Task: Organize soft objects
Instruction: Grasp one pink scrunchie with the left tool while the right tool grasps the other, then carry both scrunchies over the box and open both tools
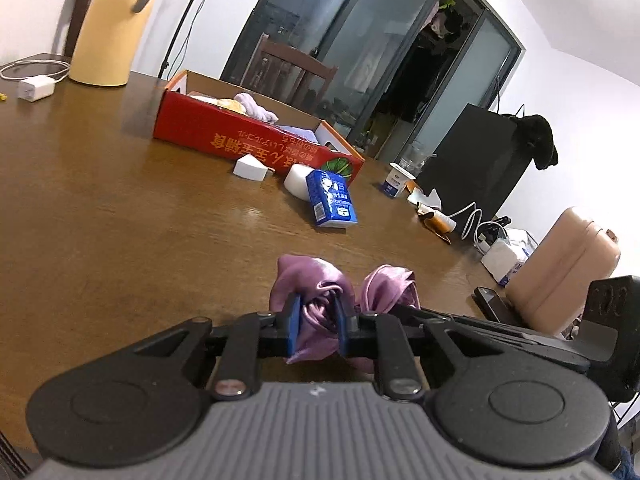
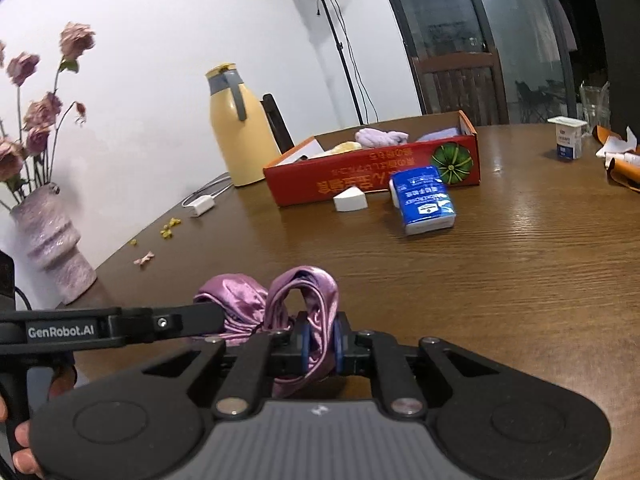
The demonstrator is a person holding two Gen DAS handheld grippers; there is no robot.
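A purple satin cloth (image 1: 316, 292) is bunched between both grippers just above the brown table (image 1: 120, 220). My left gripper (image 1: 317, 320) is shut on one part of it. My right gripper (image 2: 320, 344) is shut on the other part (image 2: 308, 292); its arm reaches in from the right of the left wrist view. A red cardboard box (image 1: 240, 132) stands further back with a lilac cloth (image 1: 256, 106) and a yellow soft item inside; it also shows in the right wrist view (image 2: 372, 176). A blue tissue pack (image 1: 332, 198) and a white sponge wedge (image 1: 250, 167) lie before the box.
A yellow thermos jug (image 2: 236, 128) and a white charger (image 2: 200, 205) stand at the table's far side. A vase of dried roses (image 2: 56, 244) is at the left edge. A yogurt cup (image 2: 568, 138), wrappers, cables and a black box (image 1: 476, 164) sit to the right.
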